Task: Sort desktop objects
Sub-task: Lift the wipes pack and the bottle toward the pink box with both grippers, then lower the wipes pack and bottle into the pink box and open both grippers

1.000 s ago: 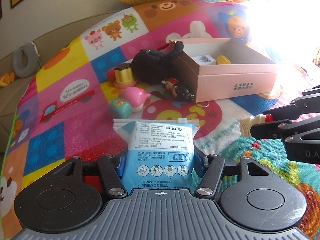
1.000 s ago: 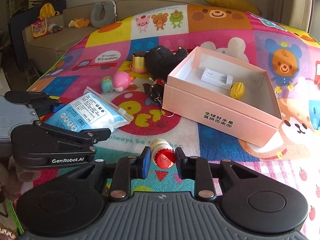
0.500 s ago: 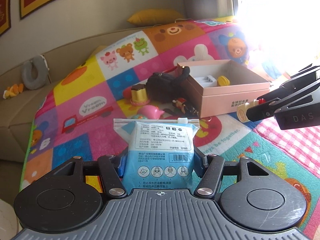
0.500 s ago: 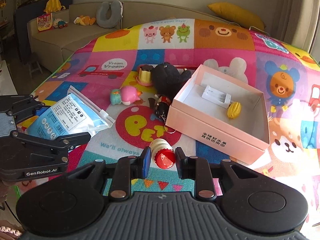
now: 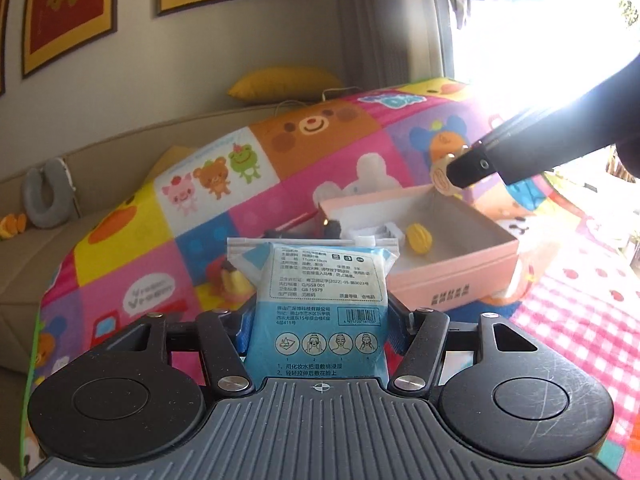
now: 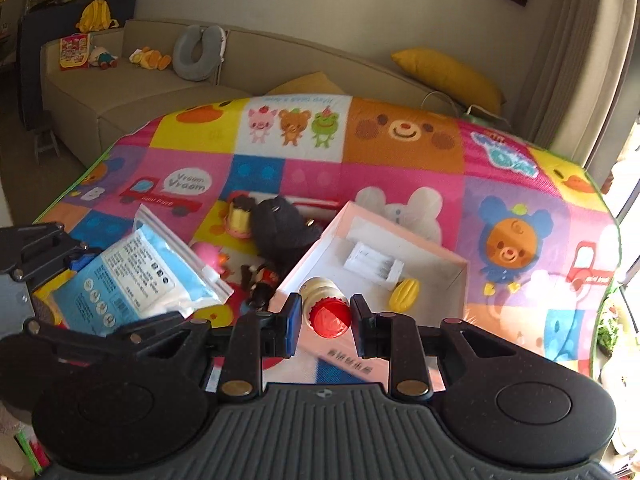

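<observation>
Carry step: left gripper (image 5: 320,328) fingers clamp the blue packet (image 5: 324,300), right gripper (image 6: 325,318) fingers clamp the red-capped bottle (image 6: 326,308), lower centre of frame over the pink box (image 6: 452,276); next, lower and release inside.

Domestic living room. Noted: beige sofa (image 6: 132,92) along wall, yellow cushion (image 6: 448,70), grey neck pillow (image 6: 198,54), framed wall hangings (image 5: 70,12), curtain (image 6: 576,80) at bright window, cartoon-patterned children's play mat (image 6: 400,148) strewn with small toys.
</observation>
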A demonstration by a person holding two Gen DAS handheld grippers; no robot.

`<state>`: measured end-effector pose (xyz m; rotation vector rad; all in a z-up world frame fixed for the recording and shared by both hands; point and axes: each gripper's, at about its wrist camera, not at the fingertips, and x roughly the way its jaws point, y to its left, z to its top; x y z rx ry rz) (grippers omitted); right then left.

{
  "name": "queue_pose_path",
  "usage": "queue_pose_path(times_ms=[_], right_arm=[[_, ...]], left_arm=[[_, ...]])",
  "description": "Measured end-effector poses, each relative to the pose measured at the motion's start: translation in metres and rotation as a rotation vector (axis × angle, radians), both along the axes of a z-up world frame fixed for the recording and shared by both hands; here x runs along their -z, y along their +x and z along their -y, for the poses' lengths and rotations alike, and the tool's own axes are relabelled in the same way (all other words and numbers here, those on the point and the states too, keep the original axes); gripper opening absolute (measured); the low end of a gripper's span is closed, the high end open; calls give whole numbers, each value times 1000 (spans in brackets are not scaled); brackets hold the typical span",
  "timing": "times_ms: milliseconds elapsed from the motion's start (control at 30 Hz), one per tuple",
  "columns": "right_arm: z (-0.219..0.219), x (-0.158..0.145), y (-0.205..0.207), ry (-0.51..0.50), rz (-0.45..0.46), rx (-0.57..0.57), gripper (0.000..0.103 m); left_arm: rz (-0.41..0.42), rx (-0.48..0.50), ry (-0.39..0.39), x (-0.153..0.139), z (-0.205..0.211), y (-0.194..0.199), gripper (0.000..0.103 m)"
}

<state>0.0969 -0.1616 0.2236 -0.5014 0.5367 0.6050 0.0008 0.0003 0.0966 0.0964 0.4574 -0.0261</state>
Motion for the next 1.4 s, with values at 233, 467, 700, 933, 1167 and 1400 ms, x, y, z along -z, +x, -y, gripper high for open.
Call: queue_pose_path(times_ms=[233, 467, 700, 933, 1167, 1400], right_arm=[[2, -49, 67, 41, 71, 78, 25], [5, -35, 118, 64, 15, 144, 47], [-4, 13, 122, 70, -92, 127, 47], [-53, 52, 114, 49, -183, 40, 40], [-37, 102, 146, -110, -284, 182, 34], [-33, 83, 135, -48, -146, 200, 34]], left_arm=[[29, 20, -142, -16, 21, 78, 66], [23, 45, -74, 4, 19, 84, 97], [-107, -59, -59, 50, -34, 38, 100], [-138, -170, -111, 67, -74, 18, 101], [-164, -180, -156, 82, -87, 12, 102], [-175, -180, -179, 86, -88, 14, 103]])
